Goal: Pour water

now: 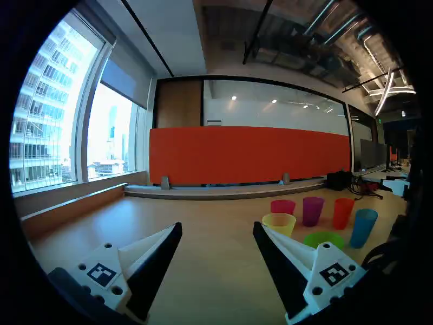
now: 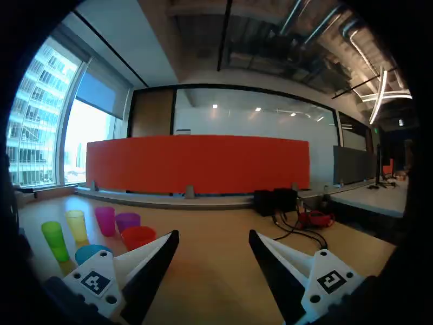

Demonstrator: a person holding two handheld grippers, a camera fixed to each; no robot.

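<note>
**Both grippers open and empty, cups off to the inner side of each**

The room is a large office: tall windows (image 1: 48,124) fill the left of the frame, and a long orange partition (image 1: 249,154) runs across the middle under a glass wall and exposed ceiling pipes. Below it, a pale wooden table (image 1: 211,216) spreads over the lower half of both views. In the right gripper view a black box (image 2: 276,201) and a tangle of cables (image 2: 295,230) lie at centre right, well apart from the task's things.

The cluster of cups (image 1: 313,211) stands in the lower right of the left gripper view and in the lower left of the right gripper view, so it lies between the two hands. All the cups are upright with their long axes vertical. The green cup (image 1: 323,238) and yellow cup (image 1: 279,223) sit just beside the left gripper's right finger. In the right gripper view a blue cup (image 2: 89,253) is partly hidden behind that gripper's left finger, with a red cup (image 2: 138,236) just beside it.

The left gripper (image 1: 216,225) has its fingers spread wide with only bare table between them. The right gripper (image 2: 214,233) is equally wide and holds nothing. Either hand would have to swing inward to reach a cup. The fisheye makes it hard to judge which is nearer, and I cannot tell which cup, if any, holds water.
</note>
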